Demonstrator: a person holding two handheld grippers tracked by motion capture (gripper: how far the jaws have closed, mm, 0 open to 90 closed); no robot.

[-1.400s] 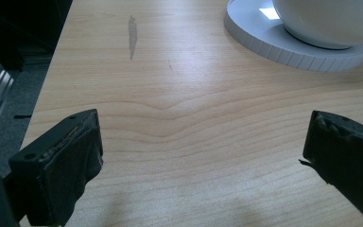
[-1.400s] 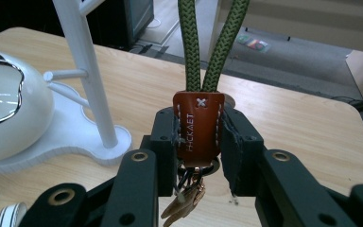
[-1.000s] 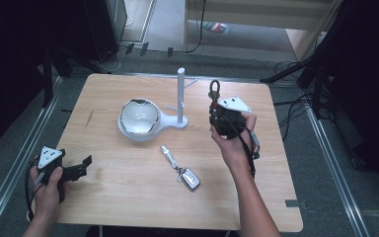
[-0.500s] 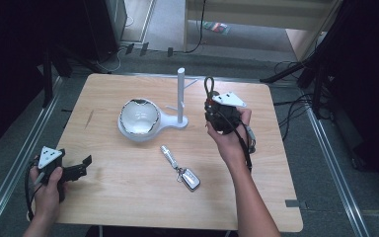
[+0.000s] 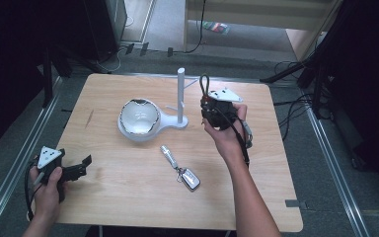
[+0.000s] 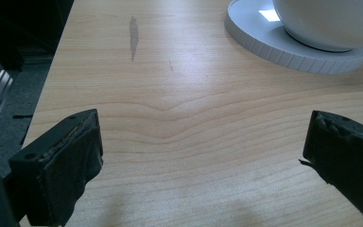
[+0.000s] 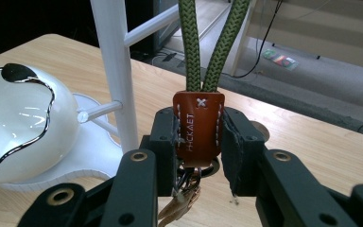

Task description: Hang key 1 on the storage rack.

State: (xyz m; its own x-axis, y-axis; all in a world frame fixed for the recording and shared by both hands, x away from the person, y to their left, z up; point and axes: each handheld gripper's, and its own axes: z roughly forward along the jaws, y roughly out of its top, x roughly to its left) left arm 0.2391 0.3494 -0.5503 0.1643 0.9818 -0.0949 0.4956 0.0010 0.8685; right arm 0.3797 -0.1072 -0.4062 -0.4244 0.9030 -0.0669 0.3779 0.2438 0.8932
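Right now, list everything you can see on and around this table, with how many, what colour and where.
table: one, light wood, centre of the high view
stand: one, white, post with pegs on a flat base, middle of the table
bowl: one, white with a dark rim, on the stand's base
key fob: one, silver, on the table in front of the bowl, with a small silver cylinder attached
lanyard: one, green cord loop with a brown leather tab, clamped in the right hand-held gripper beside the post
left hand-held gripper: black, open, at the table's near left corner
right hand-held gripper: black, held up by the stand
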